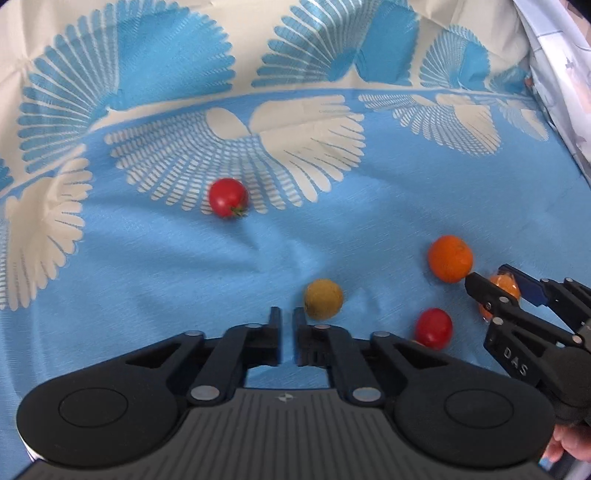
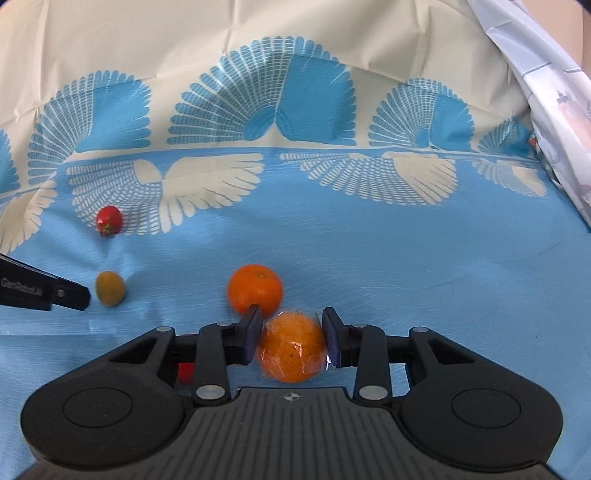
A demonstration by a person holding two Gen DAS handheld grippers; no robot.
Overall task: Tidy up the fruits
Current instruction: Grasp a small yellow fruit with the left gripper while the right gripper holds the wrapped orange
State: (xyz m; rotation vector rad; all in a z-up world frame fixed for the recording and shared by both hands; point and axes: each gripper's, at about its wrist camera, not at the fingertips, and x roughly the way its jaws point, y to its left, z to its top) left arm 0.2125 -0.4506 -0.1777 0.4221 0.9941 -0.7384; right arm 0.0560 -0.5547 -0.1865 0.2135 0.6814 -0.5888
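Note:
Several fruits lie on a blue and cream tablecloth (image 1: 369, 206). My right gripper (image 2: 291, 332) is shut on a plastic-wrapped orange (image 2: 292, 347); it also shows in the left wrist view (image 1: 504, 284). A bare orange (image 2: 255, 288) (image 1: 450, 258) sits just beyond it, touching the left finger. My left gripper (image 1: 287, 317) is shut and empty, just left of a yellow-green fruit (image 1: 323, 298) (image 2: 109, 288). One red tomato (image 1: 228, 197) (image 2: 109, 220) lies farther off. Another red tomato (image 1: 434, 328) lies between the grippers, mostly hidden in the right wrist view (image 2: 185, 372).
A pale printed plastic sheet (image 2: 554, 92) hangs at the right edge of the cloth. The cream part of the cloth (image 2: 258, 29) lies at the back. A hand (image 1: 570, 443) holds the right gripper at the lower right.

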